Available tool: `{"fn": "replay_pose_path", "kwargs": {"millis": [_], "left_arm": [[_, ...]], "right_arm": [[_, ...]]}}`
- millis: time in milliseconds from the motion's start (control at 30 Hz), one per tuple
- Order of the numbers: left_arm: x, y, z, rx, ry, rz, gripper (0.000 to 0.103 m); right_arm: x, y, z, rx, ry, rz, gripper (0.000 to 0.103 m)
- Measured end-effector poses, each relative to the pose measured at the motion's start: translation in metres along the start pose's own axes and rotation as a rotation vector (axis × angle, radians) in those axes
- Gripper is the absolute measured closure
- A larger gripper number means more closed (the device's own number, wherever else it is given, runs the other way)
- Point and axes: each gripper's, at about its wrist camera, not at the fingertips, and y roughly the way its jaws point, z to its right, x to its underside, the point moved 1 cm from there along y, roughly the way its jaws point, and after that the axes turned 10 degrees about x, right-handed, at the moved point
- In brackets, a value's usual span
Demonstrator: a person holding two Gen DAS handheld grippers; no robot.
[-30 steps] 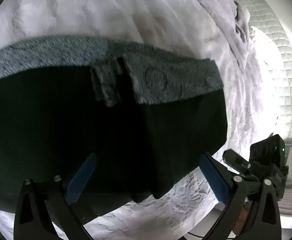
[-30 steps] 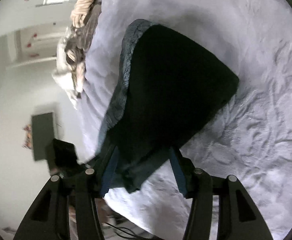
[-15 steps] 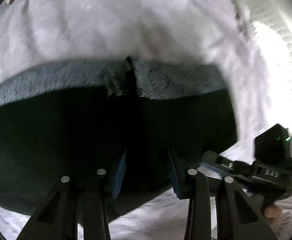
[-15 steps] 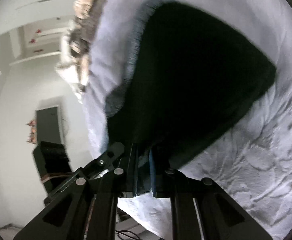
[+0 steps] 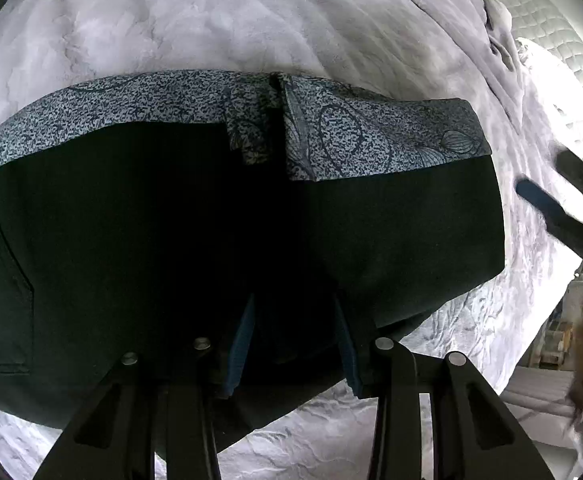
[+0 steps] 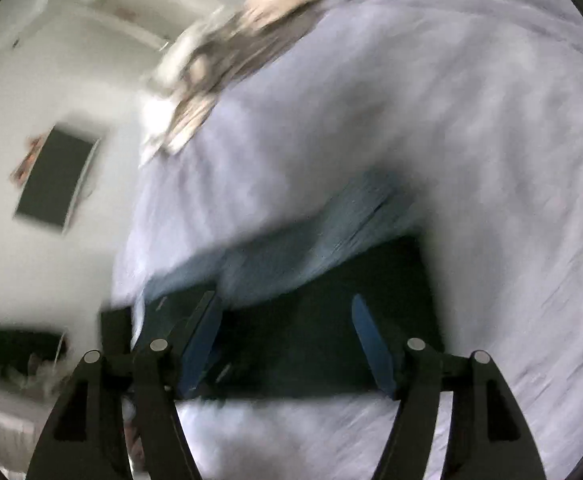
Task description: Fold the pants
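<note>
Because the dark pants [image 5: 171, 248] lie folded on the grey bedspread [image 5: 251, 20], patterned waistband lining [image 5: 371, 136] turned out, your left gripper [image 5: 293, 340] sits half-closed over their near edge, perhaps pinching it, while your right gripper [image 6: 287, 344] hangs spread wide, holding nothing.

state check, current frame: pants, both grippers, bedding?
pants: lying flat on the bed, patterned waistband turned outward, far side.
left gripper: jaws partly closed, dark fabric between them; cannot tell whether it grips.
right gripper: jaws open wide, over the pants' edge, holding nothing; view blurred.
bed cover: spread out, wrinkled.
crumpled cloth: heaped at the bed's far edge.
</note>
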Motion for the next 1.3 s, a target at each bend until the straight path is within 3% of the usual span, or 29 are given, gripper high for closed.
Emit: {"fn": "replay_pose_path", "kwargs": {"millis": [67, 100, 200, 333, 367, 400, 433, 500, 533, 600, 667, 700, 733, 767, 833, 967, 1133, 1167, 1200, 1300], "left_arm": [[0.000, 0.001, 0.000, 0.000, -0.003, 0.002, 0.062], [0.000, 0.001, 0.001, 0.000, -0.004, 0.002, 0.062], [0.000, -0.001, 0.001, 0.002, -0.010, 0.004, 0.062], [0.004, -0.006, 0.002, -0.015, -0.001, 0.009, 0.062], [0.006, -0.005, 0.001, -0.012, 0.001, 0.006, 0.062], [0.005, -0.003, 0.002, -0.008, -0.002, 0.005, 0.062], [0.005, -0.002, 0.002, -0.003, -0.006, 0.005, 0.062], [0.004, 0.000, 0.004, -0.021, -0.007, 0.007, 0.062], [0.003, 0.000, 0.006, -0.032, -0.002, 0.012, 0.062], [0.004, -0.001, 0.008, -0.041, 0.002, 0.019, 0.062], [0.006, -0.006, 0.010, -0.061, 0.016, 0.041, 0.053], [0.007, -0.010, 0.011, -0.100, 0.030, 0.058, 0.039], [0.008, -0.013, 0.011, -0.118, 0.037, 0.072, 0.033], [0.010, -0.018, 0.010, -0.121, 0.042, 0.090, 0.033], [0.013, -0.022, 0.007, -0.122, 0.035, 0.096, 0.033], [0.021, -0.030, -0.003, -0.164, 0.017, 0.108, 0.033], [0.029, -0.044, -0.020, -0.201, -0.017, 0.133, 0.033], [0.031, -0.046, -0.026, -0.204, -0.032, 0.137, 0.033], [0.031, -0.047, -0.030, -0.207, -0.040, 0.137, 0.033], [0.034, -0.055, -0.042, -0.211, -0.077, 0.154, 0.033]], "right_arm": [[-0.022, 0.017, 0.030, 0.073, 0.083, -0.018, 0.037], [-0.029, 0.031, 0.045, 0.057, 0.127, -0.053, 0.041], [-0.032, 0.065, 0.066, -0.037, 0.224, -0.160, 0.064], [-0.028, 0.063, 0.056, -0.151, 0.266, -0.176, 0.068], [-0.028, 0.061, 0.050, -0.139, 0.248, -0.175, 0.068], [-0.029, 0.063, 0.047, -0.083, 0.216, -0.176, 0.068], [-0.031, 0.070, 0.041, 0.047, 0.144, -0.186, 0.068], [-0.025, 0.076, 0.033, 0.196, 0.033, -0.196, 0.057], [-0.024, 0.080, 0.026, 0.259, -0.018, -0.175, 0.043], [-0.024, 0.081, 0.012, 0.334, -0.058, -0.157, 0.037], [-0.022, 0.070, -0.006, 0.419, -0.103, -0.131, 0.037], [-0.020, 0.061, -0.016, 0.474, -0.138, -0.105, 0.037], [-0.015, 0.049, -0.028, 0.531, -0.187, -0.066, 0.037], [-0.012, 0.040, -0.041, 0.554, -0.233, -0.024, 0.037], [-0.005, 0.028, -0.067, 0.499, -0.267, 0.003, 0.037], [0.007, 0.055, -0.121, 0.298, -0.288, -0.096, 0.036], [0.026, 0.105, -0.167, 0.327, -0.365, -0.137, 0.036], [0.031, 0.114, -0.168, 0.366, -0.379, -0.141, 0.048], [0.030, 0.125, -0.169, 0.414, -0.389, -0.140, 0.084], [0.029, 0.132, -0.157, 0.360, -0.272, -0.178, 0.092]]}}
